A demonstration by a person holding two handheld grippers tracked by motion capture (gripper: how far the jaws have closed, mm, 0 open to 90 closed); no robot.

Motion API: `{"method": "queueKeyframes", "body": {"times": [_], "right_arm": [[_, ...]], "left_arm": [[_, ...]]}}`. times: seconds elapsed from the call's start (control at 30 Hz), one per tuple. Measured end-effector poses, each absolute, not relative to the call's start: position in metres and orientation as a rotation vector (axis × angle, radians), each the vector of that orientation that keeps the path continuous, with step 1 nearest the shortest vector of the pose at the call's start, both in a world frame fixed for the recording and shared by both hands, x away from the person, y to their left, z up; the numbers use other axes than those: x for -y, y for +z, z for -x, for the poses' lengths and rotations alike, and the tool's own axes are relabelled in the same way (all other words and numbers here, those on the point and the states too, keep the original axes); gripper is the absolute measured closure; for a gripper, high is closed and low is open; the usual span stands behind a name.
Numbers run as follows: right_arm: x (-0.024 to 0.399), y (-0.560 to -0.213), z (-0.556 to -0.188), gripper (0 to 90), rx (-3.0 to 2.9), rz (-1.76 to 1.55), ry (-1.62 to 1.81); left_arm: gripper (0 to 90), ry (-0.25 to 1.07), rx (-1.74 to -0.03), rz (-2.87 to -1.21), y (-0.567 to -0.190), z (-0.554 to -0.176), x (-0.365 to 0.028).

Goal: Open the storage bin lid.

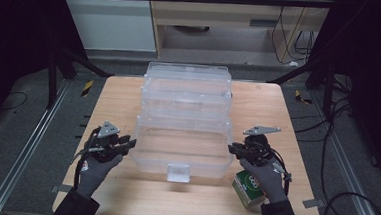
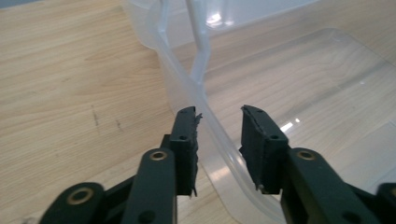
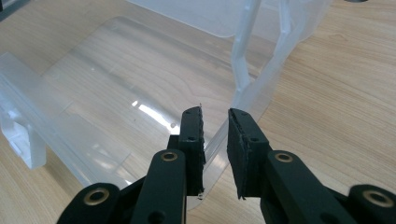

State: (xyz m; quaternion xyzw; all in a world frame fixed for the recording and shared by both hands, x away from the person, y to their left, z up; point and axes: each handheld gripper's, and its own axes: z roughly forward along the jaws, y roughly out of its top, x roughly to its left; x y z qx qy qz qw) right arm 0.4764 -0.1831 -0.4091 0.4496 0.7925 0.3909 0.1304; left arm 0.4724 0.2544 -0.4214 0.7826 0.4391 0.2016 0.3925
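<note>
I'm over a light wooden table [image 1: 129,98] on a grey floor, black frame bars around it, cabinets at the far end, cables at the right. The biggest item is the clear plastic tiered box [image 1: 185,114], standing open mid-table, its lowest tray [image 1: 178,157] nearest me with a latch tab [image 1: 178,172] at the front. Both my gloved forearms come in from the bottom edge, one on each side of that tray. A green-and-white carton [image 1: 248,187] sits on the table under my right hand [image 1: 264,179]. The left hand [image 1: 97,167] holds the left gripper [image 1: 126,144] level, pointed inward at the tray's left end wall; the left gripper view has that wall's rim [image 2: 212,130] passing between the jaws, gap moderate, one pad near it, contact I cannot tell. The right gripper [image 1: 233,149] is level at the tray's right end; the right gripper view shows its jaws narrow, straddling the wall edge [image 3: 217,135], seemingly pinching it.
</note>
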Motion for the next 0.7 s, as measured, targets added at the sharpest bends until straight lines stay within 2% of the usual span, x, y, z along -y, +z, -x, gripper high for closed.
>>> {"method": "queueKeyframes", "body": {"times": [0.53,0.7], "right_arm": [[0.1823,-0.4086,-0.4773,76.0,-2.294,-1.306,1.116],[0.1819,-0.4052,-0.4761,70.2,-2.290,-1.294,1.101]], "left_arm": [[69.8,0.512,-1.120,-1.958,-0.4220,-0.4686,-0.2542],[62.5,0.541,-1.114,-1.942,-0.4164,-0.4673,-0.2584]]}}
